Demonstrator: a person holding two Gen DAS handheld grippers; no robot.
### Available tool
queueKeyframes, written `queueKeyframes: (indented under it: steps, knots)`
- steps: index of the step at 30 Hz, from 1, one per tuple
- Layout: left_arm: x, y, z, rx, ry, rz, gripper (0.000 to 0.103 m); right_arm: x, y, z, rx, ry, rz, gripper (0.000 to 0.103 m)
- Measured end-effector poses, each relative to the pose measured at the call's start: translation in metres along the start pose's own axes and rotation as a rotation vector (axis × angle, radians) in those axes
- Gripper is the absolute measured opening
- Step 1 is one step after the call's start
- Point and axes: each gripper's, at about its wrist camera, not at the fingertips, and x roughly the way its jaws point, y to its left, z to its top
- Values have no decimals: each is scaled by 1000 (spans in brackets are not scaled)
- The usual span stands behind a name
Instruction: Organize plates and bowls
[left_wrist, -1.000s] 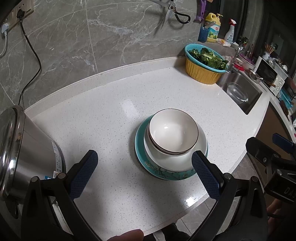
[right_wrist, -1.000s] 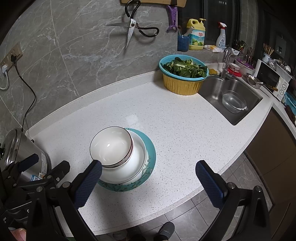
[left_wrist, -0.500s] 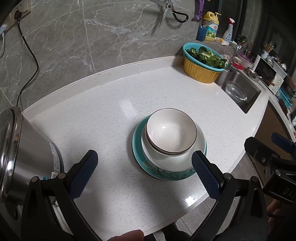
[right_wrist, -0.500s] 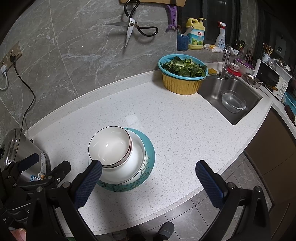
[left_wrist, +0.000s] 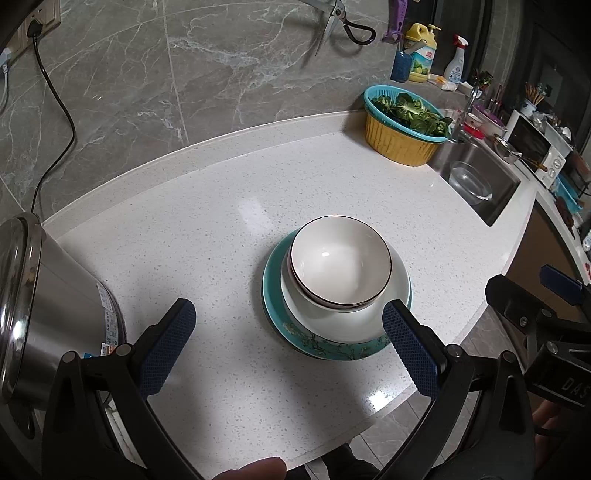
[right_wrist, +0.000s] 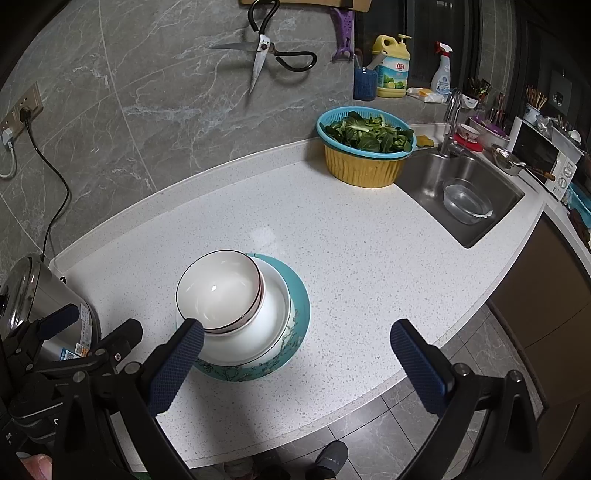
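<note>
A teal plate (left_wrist: 274, 280) with a blossom pattern lies on the white counter. A white plate (left_wrist: 399, 291) lies on it, and dark-rimmed white bowls (left_wrist: 340, 262) are nested on top. The stack also shows in the right wrist view: teal plate (right_wrist: 301, 306), white plate (right_wrist: 273, 314), bowls (right_wrist: 218, 291). My left gripper (left_wrist: 286, 332) is open and empty, held above the counter just in front of the stack. My right gripper (right_wrist: 295, 354) is open and empty, to the right of the stack near the counter's front edge.
A steel cooker (left_wrist: 40, 306) stands at the left, its cord running up the wall. A yellow and teal basket of greens (right_wrist: 364, 151) stands at the back right beside the sink (right_wrist: 461, 195), which holds a glass bowl. Scissors (right_wrist: 264, 55) hang on the wall.
Both grippers have drifted very slightly; the view of the stack has shifted a little. Nothing was taken hold of or let go.
</note>
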Motion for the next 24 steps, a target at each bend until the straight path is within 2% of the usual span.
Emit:
queueKeyframes:
  steps: [24]
  knots:
    - [3, -2, 1, -12, 8, 5, 103, 2, -1, 1, -4, 5, 4, 103]
